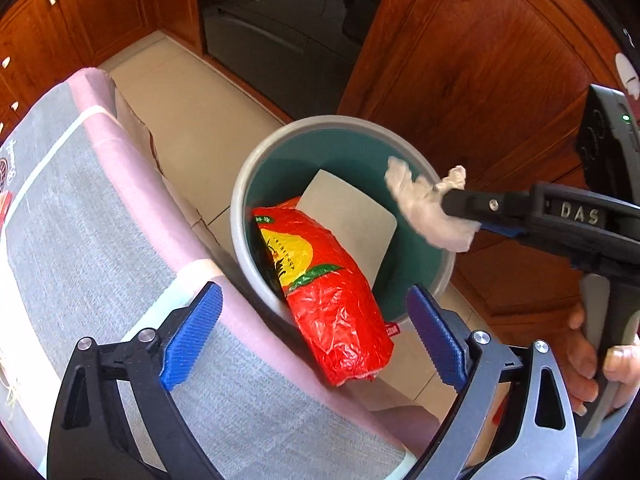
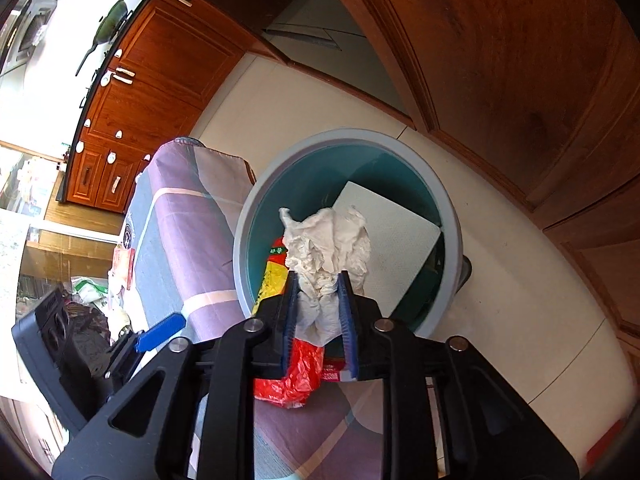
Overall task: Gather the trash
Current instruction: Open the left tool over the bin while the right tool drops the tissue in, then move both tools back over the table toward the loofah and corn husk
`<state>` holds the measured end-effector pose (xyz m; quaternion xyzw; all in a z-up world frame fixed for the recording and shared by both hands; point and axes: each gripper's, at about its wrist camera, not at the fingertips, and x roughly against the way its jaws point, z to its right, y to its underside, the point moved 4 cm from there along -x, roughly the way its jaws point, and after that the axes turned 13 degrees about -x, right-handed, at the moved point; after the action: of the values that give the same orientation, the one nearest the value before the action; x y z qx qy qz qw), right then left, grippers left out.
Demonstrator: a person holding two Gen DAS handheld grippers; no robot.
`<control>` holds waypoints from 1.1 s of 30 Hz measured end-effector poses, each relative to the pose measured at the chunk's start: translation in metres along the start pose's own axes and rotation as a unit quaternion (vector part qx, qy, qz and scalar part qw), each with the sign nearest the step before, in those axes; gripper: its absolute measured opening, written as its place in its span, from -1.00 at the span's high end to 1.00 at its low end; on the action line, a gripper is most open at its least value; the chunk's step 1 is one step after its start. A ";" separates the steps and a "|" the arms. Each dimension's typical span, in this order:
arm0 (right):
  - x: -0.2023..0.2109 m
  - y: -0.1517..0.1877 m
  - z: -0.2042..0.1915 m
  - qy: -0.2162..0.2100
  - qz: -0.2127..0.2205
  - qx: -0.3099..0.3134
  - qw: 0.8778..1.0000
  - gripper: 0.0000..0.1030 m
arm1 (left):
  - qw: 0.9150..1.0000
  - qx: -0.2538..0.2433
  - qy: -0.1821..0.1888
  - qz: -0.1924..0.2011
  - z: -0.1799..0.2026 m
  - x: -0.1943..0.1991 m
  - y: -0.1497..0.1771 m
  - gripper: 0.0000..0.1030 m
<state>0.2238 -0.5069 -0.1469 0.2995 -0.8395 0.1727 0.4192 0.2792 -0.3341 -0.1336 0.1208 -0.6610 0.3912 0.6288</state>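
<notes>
At the edge of a cloth-covered worktop (image 1: 132, 216), a grey-rimmed bin (image 1: 256, 168) on the tiled floor takes the trash. The left gripper (image 1: 316, 336) has its blue fingers (image 1: 192, 332) spread wide with nothing between them — a red snack bag (image 1: 332, 292) lies just ahead of them, its far end inside the bin, its near end hanging over the rim onto the worktop's edge. To the right, the right gripper (image 2: 318, 320) has its fingers (image 2: 290, 312) set narrow either side of a crumpled white tissue (image 2: 328, 248), the wad between the pads; whether they press it cannot be told. The tissue sits above the bin's mouth, over a flat white sheet (image 1: 352, 220) already inside. The drop looks best made with the wad well inside the rim — and the bag likely needs a nudge to slide fully in
</notes>
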 end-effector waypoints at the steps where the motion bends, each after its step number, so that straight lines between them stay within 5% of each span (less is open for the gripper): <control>1: -0.001 0.001 -0.001 -0.002 -0.001 -0.003 1.000 -0.16 | 1.000 0.002 0.000 0.001 0.000 0.002 0.002 -0.84; 6: -0.005 0.003 -0.005 -0.003 -0.001 -0.016 1.000 -0.41 | 1.000 0.010 0.000 0.005 -0.008 0.011 0.012 -0.85; 19: -0.001 0.031 -0.014 0.016 -0.006 -0.022 1.000 -0.46 | 0.999 0.032 -0.018 0.015 -0.024 0.054 0.053 -0.87; 33: 0.006 0.112 -0.069 0.013 -0.019 0.036 0.999 -0.63 | 0.992 0.113 -0.039 0.035 -0.067 0.114 0.159 -0.88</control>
<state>0.1897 -0.3866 -0.1058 0.3280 -0.8214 0.1983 0.4224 0.2048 -0.1454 -0.0926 0.1829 -0.6406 0.4801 0.5706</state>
